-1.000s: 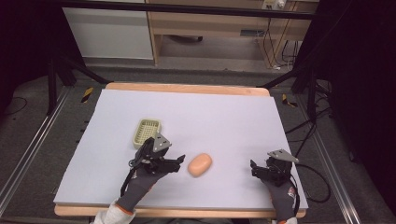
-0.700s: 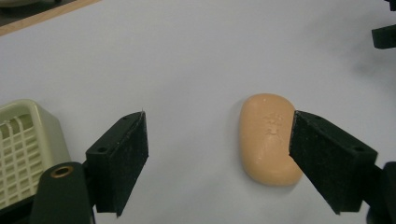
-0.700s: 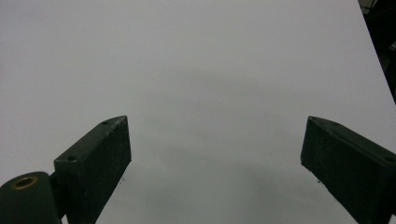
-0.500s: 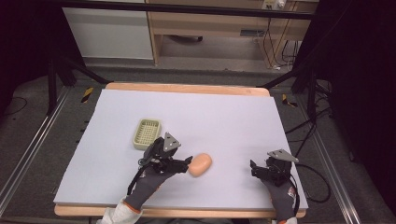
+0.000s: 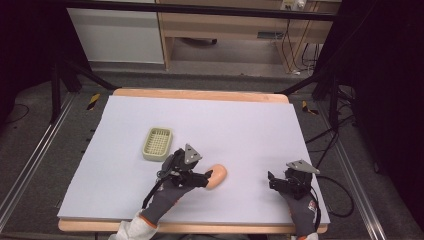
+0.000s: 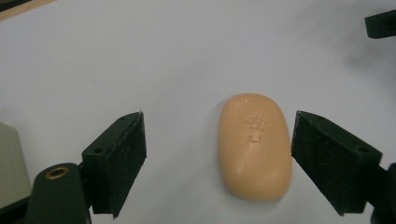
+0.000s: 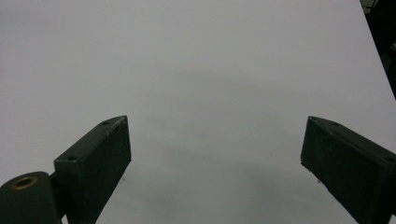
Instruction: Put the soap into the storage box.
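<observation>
A peach-coloured bar of soap [image 5: 218,176] lies flat on the white table sheet, near the front middle. My left gripper [image 5: 205,178] reaches it from the left. In the left gripper view the soap [image 6: 254,147] lies between the jaws, close to the right pad [image 6: 327,158], and neither pad presses on it. These jaws are opening. A cream slotted soap dish [image 5: 157,143] stands just behind and left of that hand. My right gripper [image 5: 273,181] rests open at the front right. Bare sheet lies between its jaws [image 7: 215,140].
The white sheet [image 5: 240,125] covers a wooden-edged table. Its front edge is just below both hands. The soap dish's corner [image 6: 7,163] shows at the left gripper view's left edge. A black jaw of the right gripper [image 6: 380,23] shows at that view's top right.
My left gripper has moved right and slightly down towards the soap, so the soap now lies between its jaws. The right hand has stayed still.
</observation>
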Demonstrator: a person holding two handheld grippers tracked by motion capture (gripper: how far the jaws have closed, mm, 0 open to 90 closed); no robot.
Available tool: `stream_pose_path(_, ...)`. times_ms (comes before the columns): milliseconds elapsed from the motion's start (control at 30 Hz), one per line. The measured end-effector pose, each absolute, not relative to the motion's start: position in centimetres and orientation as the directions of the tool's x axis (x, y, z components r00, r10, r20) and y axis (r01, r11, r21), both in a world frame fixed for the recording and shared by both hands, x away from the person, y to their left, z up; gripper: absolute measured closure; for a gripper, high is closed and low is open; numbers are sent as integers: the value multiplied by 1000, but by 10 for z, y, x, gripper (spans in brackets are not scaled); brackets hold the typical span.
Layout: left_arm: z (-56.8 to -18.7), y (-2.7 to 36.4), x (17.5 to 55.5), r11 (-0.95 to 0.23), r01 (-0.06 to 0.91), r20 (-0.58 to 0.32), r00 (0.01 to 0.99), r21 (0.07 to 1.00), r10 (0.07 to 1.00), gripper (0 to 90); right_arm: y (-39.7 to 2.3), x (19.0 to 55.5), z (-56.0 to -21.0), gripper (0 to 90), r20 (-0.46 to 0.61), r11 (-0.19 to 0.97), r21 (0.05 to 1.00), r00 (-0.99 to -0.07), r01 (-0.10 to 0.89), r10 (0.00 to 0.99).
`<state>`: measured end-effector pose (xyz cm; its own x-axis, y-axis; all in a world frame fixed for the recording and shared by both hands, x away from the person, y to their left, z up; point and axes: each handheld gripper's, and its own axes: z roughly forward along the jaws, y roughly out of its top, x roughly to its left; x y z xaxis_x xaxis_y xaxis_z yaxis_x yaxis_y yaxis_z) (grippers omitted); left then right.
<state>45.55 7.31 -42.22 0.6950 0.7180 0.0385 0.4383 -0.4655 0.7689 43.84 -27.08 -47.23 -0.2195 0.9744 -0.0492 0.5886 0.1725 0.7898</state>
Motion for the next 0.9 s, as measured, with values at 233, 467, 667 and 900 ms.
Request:
stream_pose_path(233,-429,61,456,-486,439,38,711,756,702,171,-271,438,-472,88,-47,173,790,-222,589,974)
stream_pose_path(467,-435,55,458,-504,443,42,719,741,694,170,-270,439,-473,88,-47,176,787,-227,591,973)
stream_pose_path(667,-440,49,461,-513,450,38,724,732,689,172,-270,439,-473,89,-45,175,785,-226,594,973)
stream_pose_path(900,-447,42,464,-538,451,48,734,712,678,175,-269,440,-474,89,-44,177,784,-231,595,972)
